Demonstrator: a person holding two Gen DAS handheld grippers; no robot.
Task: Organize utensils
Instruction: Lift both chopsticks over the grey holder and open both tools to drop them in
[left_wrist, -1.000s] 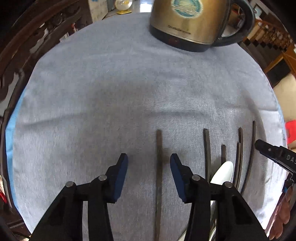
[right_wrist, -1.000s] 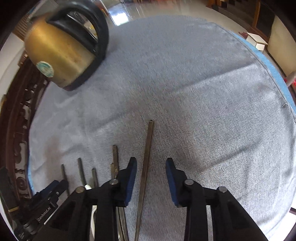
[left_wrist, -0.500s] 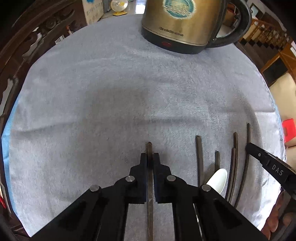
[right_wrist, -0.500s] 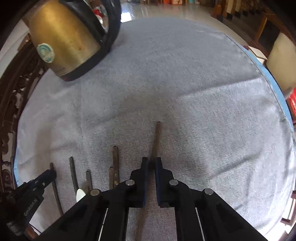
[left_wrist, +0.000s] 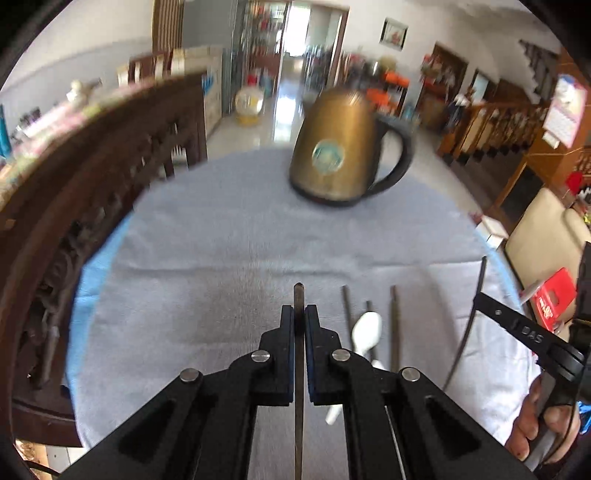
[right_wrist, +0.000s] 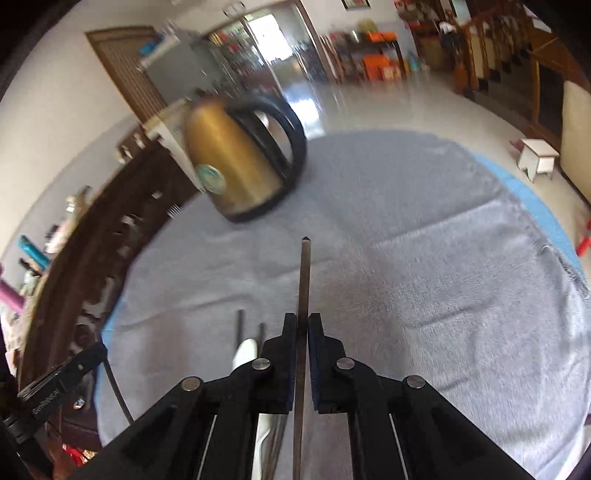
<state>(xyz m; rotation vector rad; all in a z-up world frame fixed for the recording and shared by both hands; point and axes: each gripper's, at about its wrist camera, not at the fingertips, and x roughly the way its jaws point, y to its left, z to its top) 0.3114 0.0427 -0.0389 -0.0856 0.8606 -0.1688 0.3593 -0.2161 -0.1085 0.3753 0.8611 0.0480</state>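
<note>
Above the grey cloth (left_wrist: 207, 258), I've got the left gripper (left_wrist: 299, 334) clamped on one chopstick (left_wrist: 298, 295); right gripper (right_wrist: 302, 343) clamped on another chopstick (right_wrist: 305, 266) (both look lifted, frames blurred); remaining sticks and white spoon (left_wrist: 366, 328) lie between; I'd keep both grips level, clear of the kettle (left_wrist: 332, 147), and lay them parallel.
</note>
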